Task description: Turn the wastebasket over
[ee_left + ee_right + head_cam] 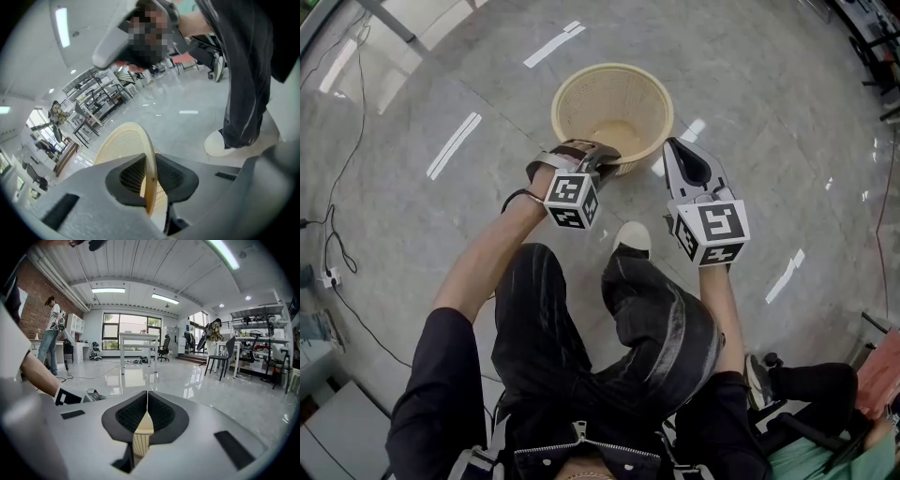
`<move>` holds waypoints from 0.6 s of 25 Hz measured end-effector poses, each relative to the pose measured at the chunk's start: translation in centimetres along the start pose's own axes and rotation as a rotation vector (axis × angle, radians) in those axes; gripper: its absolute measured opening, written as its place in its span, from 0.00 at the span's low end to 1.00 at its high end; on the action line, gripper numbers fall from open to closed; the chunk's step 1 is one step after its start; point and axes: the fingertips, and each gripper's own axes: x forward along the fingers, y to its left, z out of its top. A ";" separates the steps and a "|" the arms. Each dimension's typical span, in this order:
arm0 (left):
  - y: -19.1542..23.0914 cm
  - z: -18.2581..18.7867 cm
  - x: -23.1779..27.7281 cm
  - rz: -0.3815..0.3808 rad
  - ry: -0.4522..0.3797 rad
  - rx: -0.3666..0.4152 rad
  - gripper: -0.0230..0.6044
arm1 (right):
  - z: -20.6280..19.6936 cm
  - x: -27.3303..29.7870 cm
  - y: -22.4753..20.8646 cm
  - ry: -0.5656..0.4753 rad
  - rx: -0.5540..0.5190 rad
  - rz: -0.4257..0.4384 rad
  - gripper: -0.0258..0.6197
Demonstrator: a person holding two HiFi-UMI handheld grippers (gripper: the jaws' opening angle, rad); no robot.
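Left claw (605, 161) on wastebasket (581, 94) rim, tips obscured; right claw (675, 146) perhaps touching

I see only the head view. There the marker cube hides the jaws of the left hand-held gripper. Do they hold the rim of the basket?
Observer: Yes. In the left gripper view the basket has its rim between the pads of the left hand-held gripper, and they press on it.
Operator: And the right one, does it hold something?
Observer: No. In its own view the right hand-held gripper has its jaws together with nothing between them. The basket shows only below them.
Operator: Is anybody else in the room?
Observer: Yes. A person stands far off, at the left of the right gripper view.
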 end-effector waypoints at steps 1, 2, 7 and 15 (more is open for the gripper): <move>0.6 0.3 -0.2 0.005 -0.029 -0.052 0.12 | 0.0 0.1 0.0 0.000 0.000 -0.002 0.06; 1.1 0.6 -0.4 0.009 -0.057 -0.103 0.12 | 0.1 0.1 -0.1 -0.001 0.001 -0.004 0.06; 2.6 0.6 -1.5 0.027 -0.141 -0.342 0.12 | 0.0 0.0 -0.2 0.000 0.008 -0.007 0.06; 3.8 -3.5 -4.3 0.072 -0.238 -0.727 0.12 | -0.5 0.6 0.2 0.014 0.014 0.012 0.06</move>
